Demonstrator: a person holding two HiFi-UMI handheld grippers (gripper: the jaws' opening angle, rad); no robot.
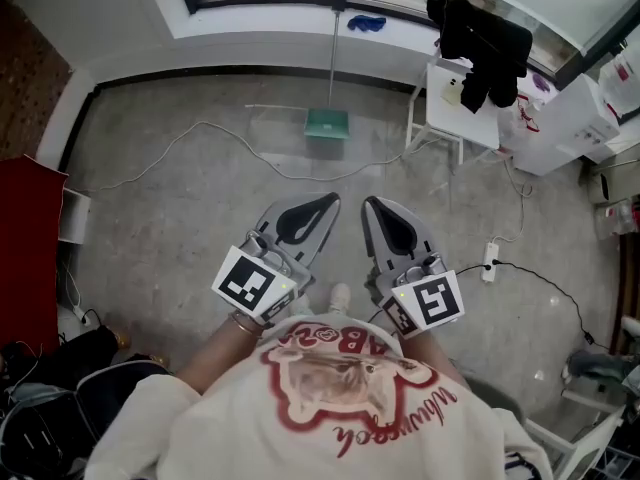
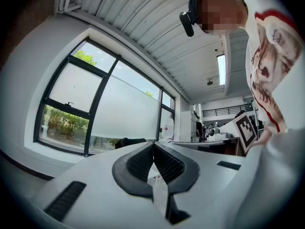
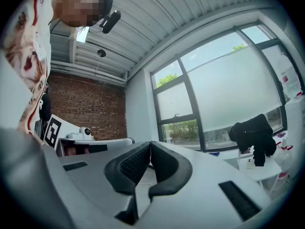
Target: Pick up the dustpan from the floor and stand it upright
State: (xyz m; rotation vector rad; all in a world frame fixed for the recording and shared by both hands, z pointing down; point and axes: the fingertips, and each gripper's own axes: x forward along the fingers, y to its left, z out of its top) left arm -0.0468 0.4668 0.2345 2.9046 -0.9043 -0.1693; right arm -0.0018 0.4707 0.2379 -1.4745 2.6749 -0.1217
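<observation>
Dustpan [image 1: 327, 123] far ahead; left claw [image 1: 333, 202], right claw [image 1: 368, 204] closed.

Grey concrete floor [image 1: 180, 238], scuffed. Green dustpan [image 1: 327, 123] sits on it close to the far wall, and its thin handle runs toward the window. White cable [image 1: 203, 124] snakes over the floor left of the dustpan, then passes in front of it to the right. Small white table [image 1: 440, 115] stands just right of the dustpan. Power strip [image 1: 490, 261] lies right of the dustpan and nearer the person, black cord [image 1: 545, 280] trailing off it. Red panel [image 1: 30, 228] is far left of the dustpan. Black bags [image 1: 60, 368] lie nearer the person than that.
</observation>
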